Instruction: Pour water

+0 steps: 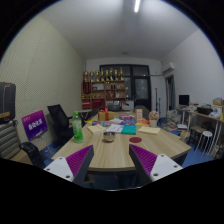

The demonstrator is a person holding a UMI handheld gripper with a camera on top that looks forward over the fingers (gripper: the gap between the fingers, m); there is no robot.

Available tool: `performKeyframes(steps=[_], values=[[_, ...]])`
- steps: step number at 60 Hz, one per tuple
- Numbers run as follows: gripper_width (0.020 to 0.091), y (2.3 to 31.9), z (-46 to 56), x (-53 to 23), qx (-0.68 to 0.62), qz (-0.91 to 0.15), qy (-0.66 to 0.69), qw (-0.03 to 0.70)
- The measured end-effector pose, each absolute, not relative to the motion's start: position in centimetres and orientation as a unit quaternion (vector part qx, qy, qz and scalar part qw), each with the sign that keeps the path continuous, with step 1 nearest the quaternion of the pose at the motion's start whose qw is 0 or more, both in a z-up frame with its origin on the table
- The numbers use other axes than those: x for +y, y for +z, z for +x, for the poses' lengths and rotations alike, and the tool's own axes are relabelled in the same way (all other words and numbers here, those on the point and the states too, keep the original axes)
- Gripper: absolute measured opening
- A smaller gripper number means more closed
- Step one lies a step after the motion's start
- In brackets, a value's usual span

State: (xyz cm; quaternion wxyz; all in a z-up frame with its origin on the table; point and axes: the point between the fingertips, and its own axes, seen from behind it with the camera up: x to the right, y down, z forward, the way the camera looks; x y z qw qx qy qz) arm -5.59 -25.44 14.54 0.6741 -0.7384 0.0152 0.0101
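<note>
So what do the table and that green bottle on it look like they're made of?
The table looks like light wood or wood laminate: a pale tan, matte top, grain not discernible. The green bottle seems translucent plastic, though glass can't be ruled out from here. The gripper is open, holding nothing, with the table beyond its fingers.

The gripper-mounted camera is looking forward over its fingers [113, 163] across a cluttered table [120, 150], from well back.
</note>
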Motion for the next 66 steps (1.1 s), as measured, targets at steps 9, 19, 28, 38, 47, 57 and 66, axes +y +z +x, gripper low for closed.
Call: performKeyframes(steps=[9,19,28,38,47,57,66], values=[[0.0821,14.9,-4.8,-25.7,0.018,-0.735,-0.003,0.678],[0.0826,15.1,-5.9,-24.0,0.004,-0.731,0.002,0.682],[0.0828,14.7,-10.5,-19.7,-0.032,-0.729,0.018,0.684],[0.0823,16.3,-18.5,-12.6,-0.069,-0.714,0.06,0.694],[0.0825,17.0,-25.4,-3.3,-0.071,-0.702,0.076,0.705],[0.0823,15.8,-28.1,5.3,-0.056,-0.713,0.051,0.697],[0.0827,15.2,-29.1,10.7,-0.065,-0.715,0.014,0.696]])
